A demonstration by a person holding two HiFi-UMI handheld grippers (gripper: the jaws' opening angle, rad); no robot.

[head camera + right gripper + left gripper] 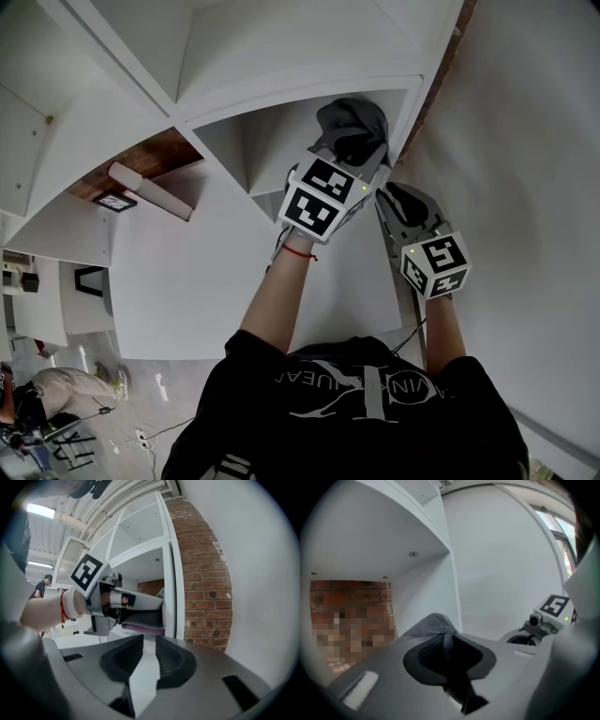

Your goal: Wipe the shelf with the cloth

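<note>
The grey cloth (pixel 352 124) sits bunched inside a compartment of the white shelf (pixel 274 142), near its right wall, pinched between the jaws of the left gripper (pixel 449 654). The right gripper (pixel 145 660) hangs just outside that wall, its jaws slightly apart with nothing between them, beside the brick wall (pixel 206 588).

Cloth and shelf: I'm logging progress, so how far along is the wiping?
Done: the grey cloth is clamped in the left gripper. In hand: it is inside the shelf compartment, by its right wall. Remaining: unclear how much is wiped; right gripper is empty, jaws apart.
</note>
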